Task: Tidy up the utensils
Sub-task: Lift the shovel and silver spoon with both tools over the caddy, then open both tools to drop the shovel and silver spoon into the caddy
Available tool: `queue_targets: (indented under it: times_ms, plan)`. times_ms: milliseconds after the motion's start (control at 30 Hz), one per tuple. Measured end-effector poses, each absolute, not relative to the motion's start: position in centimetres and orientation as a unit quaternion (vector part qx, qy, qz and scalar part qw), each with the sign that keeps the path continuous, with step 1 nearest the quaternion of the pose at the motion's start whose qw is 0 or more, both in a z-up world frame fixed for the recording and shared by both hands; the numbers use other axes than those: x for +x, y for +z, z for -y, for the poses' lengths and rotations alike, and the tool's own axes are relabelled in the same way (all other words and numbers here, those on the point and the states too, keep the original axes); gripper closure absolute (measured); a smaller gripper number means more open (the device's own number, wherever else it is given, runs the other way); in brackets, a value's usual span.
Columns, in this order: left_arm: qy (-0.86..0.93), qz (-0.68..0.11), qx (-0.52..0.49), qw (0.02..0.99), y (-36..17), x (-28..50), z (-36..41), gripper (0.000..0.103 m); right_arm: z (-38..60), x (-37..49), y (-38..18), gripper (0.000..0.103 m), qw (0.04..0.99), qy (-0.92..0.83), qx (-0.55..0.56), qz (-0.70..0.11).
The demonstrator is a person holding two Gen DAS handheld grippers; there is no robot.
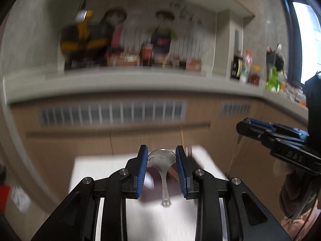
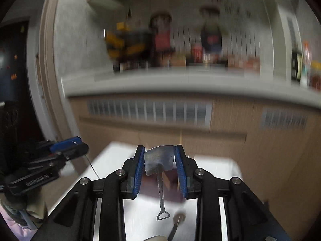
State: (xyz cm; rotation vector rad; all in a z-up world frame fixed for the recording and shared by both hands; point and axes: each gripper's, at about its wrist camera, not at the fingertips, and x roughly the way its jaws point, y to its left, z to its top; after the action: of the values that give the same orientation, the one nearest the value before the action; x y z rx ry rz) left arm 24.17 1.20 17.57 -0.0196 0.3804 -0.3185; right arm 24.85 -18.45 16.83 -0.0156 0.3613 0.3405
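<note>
My left gripper point(image 1: 162, 150) is shut on the round bowl of a metal spoon point(image 1: 161, 159), whose handle hangs down toward the camera. My right gripper point(image 2: 160, 149) grips a small shovel-shaped metal spoon point(image 2: 158, 159) by its blade; its handle ends in a triangular loop. Both are lifted above a white table point(image 1: 90, 170). The right gripper point(image 1: 243, 125) also shows at the right of the left wrist view, a thin handle dangling under it. The left gripper point(image 2: 80, 142) shows at the left of the right wrist view.
Another utensil point(image 2: 176, 223) lies on the white table point(image 2: 216, 166) under the right gripper. Beyond stand wooden cabinets point(image 1: 80, 140) with vent grilles and a grey counter point(image 1: 140, 82) crowded with blurred bottles and jars. A window point(image 1: 305, 40) is far right.
</note>
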Motion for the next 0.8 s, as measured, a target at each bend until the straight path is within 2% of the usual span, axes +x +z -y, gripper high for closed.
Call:
queue_targets:
  times_ms: [100,233,400,633,700,733,767,800]
  plan:
    - [-0.158,-0.168,-0.009,0.973,20.5,26.8,-1.2,0.074,18.0,26.1,21.0,0.075,0.980,0.147,-0.022,-0.134]
    - [-0.153,-0.171,-0.001,0.973,21.3,30.0,-0.9,0.074,17.4,28.6,22.4,0.075,0.984,0.128,-0.038,-0.120]
    - [-0.158,-0.201,-0.001,0.967,19.1,33.1,0.0,0.074,16.7,32.0,20.0,0.075,0.981,0.123,-0.044,-0.144]
    - [-0.161,-0.262,-0.015,0.952,13.0,37.2,0.8,0.074,15.7,35.8,14.0,0.075,0.970,0.130,-0.048,-0.200]
    - [-0.163,-0.283,-0.016,0.945,11.3,38.1,1.1,0.066,15.8,36.9,12.1,0.074,0.964,0.135,-0.043,-0.226]
    - [-0.165,-0.300,-0.020,0.939,10.2,38.8,1.3,0.056,15.8,37.4,11.3,0.071,0.960,0.138,-0.042,-0.242]
    - [-0.161,-0.309,-0.025,0.937,9.3,39.2,1.2,0.048,15.9,37.8,10.5,0.061,0.956,0.139,-0.041,-0.256]
    - [-0.155,-0.313,-0.028,0.937,8.8,39.3,1.2,0.048,16.2,38.2,9.8,0.054,0.953,0.137,-0.036,-0.269]
